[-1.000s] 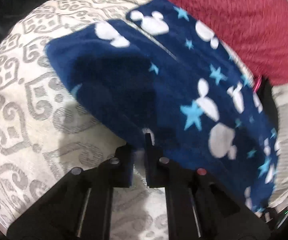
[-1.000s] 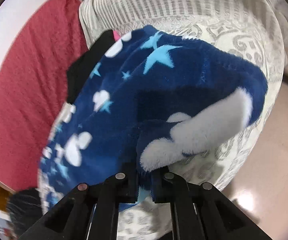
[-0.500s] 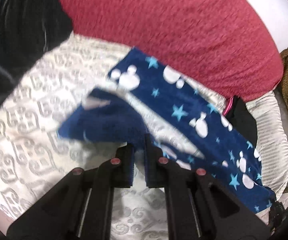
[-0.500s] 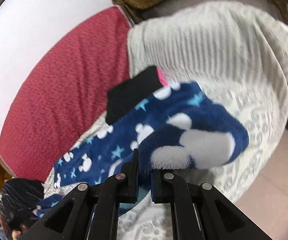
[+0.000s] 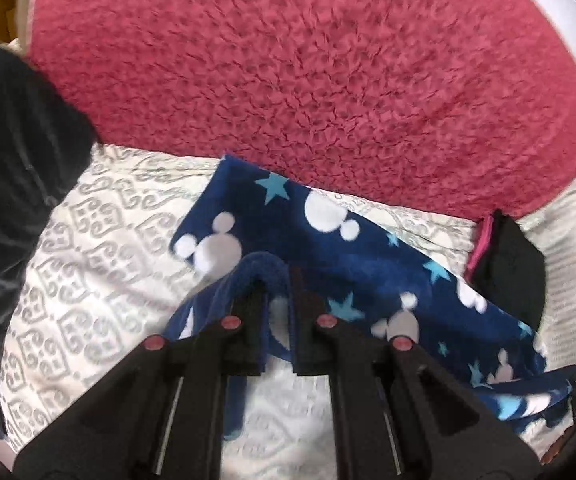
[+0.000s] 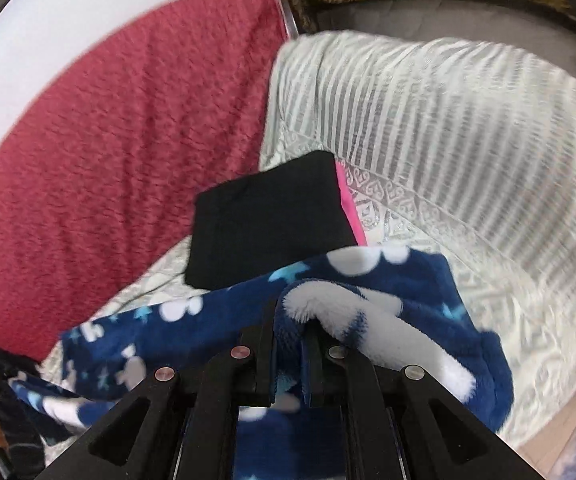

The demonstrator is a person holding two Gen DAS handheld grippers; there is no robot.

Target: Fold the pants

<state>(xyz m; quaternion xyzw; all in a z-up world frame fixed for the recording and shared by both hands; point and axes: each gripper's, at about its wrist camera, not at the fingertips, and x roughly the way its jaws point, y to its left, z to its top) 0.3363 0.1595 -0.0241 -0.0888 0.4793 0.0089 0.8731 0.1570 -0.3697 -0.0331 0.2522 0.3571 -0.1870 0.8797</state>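
The pants are dark blue fleece with white mouse heads and light blue stars. They lie stretched across a patterned white sofa seat. My left gripper is shut on a raised fold of one end of the pants. My right gripper is shut on a bunched fold of the pants at the other end, held above the seat. The near edge of the fabric hangs below both grippers.
A red fuzzy backrest stands behind the seat. A folded black garment with a pink edge lies at the right end. A striped white armrest cover is beyond it. A dark garment sits at the left.
Both grippers have lifted their ends of the pants and carried them toward the backrest. The held fabric now sits over the far half of the pants.
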